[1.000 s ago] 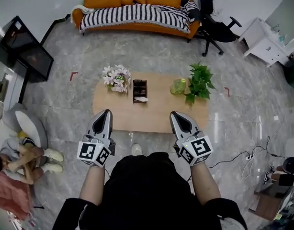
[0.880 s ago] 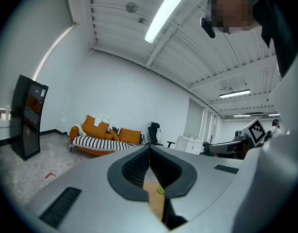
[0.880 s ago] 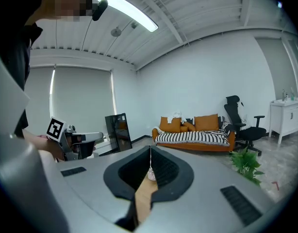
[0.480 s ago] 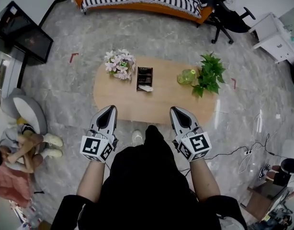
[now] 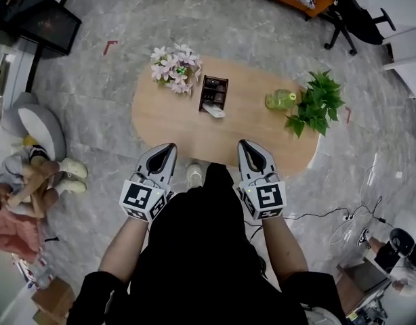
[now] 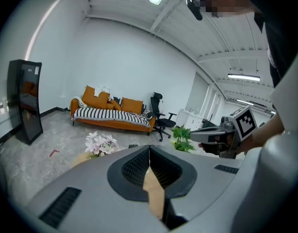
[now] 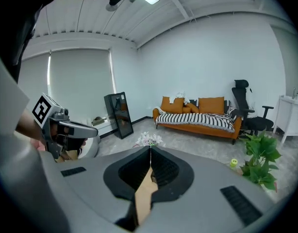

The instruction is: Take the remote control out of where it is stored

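Approach step. Left gripper (image 5: 168, 146), right gripper (image 5: 244, 143) clenched, empty, at table (image 5: 160, 124) near edge. Remote control (image 5: 214, 110) probably pale bar mid-table. Next: reach, unclench.

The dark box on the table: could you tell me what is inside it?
A pale remote control shows at its near end; the other compartments are too dark to read.

Left forearm (image 5: 124, 246) and right forearm (image 5: 286, 248) are reaching forward side by side. The left gripper (image 5: 169, 146) and right gripper (image 5: 243, 143) are pointing ahead and slightly downward, each with its jaws pressing together, gripping nothing.
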Action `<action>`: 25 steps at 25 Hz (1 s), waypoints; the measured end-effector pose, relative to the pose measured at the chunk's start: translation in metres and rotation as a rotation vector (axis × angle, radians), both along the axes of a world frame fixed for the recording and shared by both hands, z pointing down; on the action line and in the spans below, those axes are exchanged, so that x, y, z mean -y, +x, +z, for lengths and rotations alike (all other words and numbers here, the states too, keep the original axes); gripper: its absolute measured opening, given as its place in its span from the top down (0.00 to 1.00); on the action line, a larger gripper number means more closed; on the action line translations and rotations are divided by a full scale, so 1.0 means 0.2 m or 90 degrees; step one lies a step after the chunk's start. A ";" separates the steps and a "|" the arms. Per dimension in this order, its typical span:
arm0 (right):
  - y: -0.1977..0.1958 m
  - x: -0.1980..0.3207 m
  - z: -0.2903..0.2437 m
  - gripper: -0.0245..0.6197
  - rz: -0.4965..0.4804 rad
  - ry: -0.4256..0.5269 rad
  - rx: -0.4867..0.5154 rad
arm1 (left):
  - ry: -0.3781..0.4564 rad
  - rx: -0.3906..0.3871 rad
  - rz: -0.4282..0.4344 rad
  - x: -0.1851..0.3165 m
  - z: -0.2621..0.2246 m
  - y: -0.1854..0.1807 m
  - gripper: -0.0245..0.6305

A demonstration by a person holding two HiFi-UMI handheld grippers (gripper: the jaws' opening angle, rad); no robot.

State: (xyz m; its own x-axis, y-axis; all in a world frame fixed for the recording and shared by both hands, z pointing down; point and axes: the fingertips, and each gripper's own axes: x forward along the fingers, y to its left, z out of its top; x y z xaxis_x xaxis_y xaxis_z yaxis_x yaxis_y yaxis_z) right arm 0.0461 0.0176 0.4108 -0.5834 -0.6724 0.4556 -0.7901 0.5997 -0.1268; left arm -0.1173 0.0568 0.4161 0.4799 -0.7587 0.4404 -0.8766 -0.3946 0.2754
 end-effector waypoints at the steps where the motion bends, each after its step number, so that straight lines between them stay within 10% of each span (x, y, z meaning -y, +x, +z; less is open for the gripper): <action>1: 0.01 0.02 0.04 0.95 -0.002 -0.010 -0.004 | -0.010 0.001 0.004 0.01 0.03 0.02 0.95; 15: -0.12 0.50 0.42 0.94 -0.140 -0.057 -0.066 | -0.075 -0.009 -0.087 0.35 0.27 0.03 0.95; 25: -0.37 0.81 0.83 0.70 -0.292 -0.070 -0.189 | -0.111 -0.011 -0.203 0.24 0.32 -0.11 0.95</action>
State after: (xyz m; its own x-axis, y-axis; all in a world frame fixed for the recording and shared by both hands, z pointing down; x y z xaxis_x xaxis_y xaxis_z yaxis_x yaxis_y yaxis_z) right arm -0.0280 -0.1444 0.5759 -0.6413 -0.3190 0.6979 -0.4630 0.8861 -0.0204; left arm -0.1397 0.0092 0.4810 0.2397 -0.7858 0.5702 -0.9425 -0.0474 0.3309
